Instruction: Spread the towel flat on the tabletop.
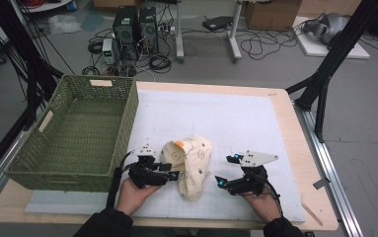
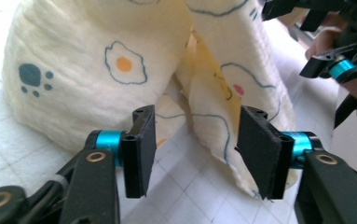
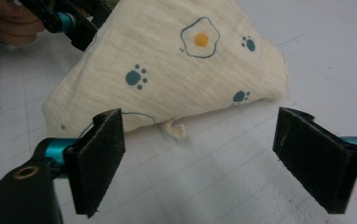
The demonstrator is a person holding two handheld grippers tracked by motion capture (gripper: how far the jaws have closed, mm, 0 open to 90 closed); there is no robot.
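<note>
**Cloth being approached from both sides, no grasp made yet**

A cream cloth [image 1: 190, 165] printed with fried eggs and paw marks is lying in a loose heap on the white mat [image 1: 236, 118] at the near middle of the bench [image 1: 295, 148]. The left gripper [image 1: 172, 174] is being held at the cloth's left edge with its jaws spread; in the left gripper view a hanging fold of the cloth [image 2: 213, 135] is seen between and just beyond the pads, one pad [image 2: 259, 154] touching its hem, but nothing is being pinched. The right gripper [image 1: 220, 181] is being held just right of the heap, jaws wide apart and empty, the cloth [image 3: 167, 70] lying a little ahead of it. A green woven basket [image 1: 78, 133] is standing at the left, apart from the cloth.

The step in hand is judged to be the reach for a hold. Next, the left gripper's jaws are to be closed on the fold, and the right gripper is to be brought forward to an edge.
</note>
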